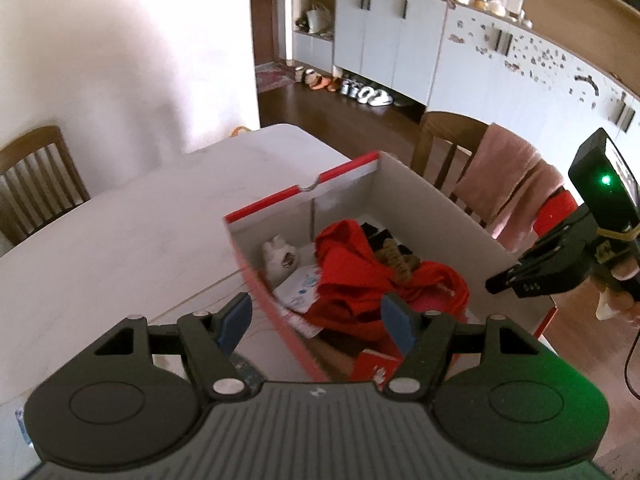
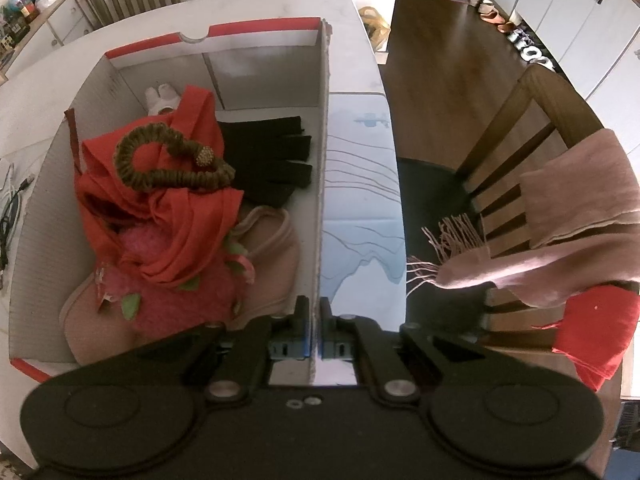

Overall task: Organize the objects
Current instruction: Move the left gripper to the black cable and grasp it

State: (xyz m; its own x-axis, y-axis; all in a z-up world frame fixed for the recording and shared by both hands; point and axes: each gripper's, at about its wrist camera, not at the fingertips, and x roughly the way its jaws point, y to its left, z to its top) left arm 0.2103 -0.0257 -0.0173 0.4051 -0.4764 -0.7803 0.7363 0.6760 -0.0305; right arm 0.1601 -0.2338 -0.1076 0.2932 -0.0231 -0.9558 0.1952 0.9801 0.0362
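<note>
A cardboard box (image 2: pixel 324 168) with red-edged rims sits on the white bench (image 2: pixel 362 152), near the bench's right edge. Inside it lies a pile of soft things: a red cloth (image 2: pixel 180 216) draped over the middle, a brown scrunchie (image 2: pixel 168 160) resting on top of the cloth, a black glove (image 2: pixel 276 156) beside it against the right wall, a pink fuzzy toy (image 2: pixel 180 296) with green leaf bits toward the near end, and a beige cloth piece (image 2: pixel 272 248) under and beside the toy. A small white figure (image 2: pixel 160 96) stands in the far left corner.

The right tool (image 2: pixel 315 318) is clamped on the box's right wall at the near end, one finger inside the box and one outside, the wall pinched upright between them. In the left wrist view the same tool (image 1: pixel 516 280) shows at that wall's edge.

The left tool (image 1: pixel 316 320) has its fingers spread apart; the box's left wall (image 1: pixel 276 316) runs between them without either blue pad clearly touching it.

A wooden chair (image 2: pixel 532 120) with a pink scarf (image 2: pixel 560 232) over its back stands just beside the bench.
</note>
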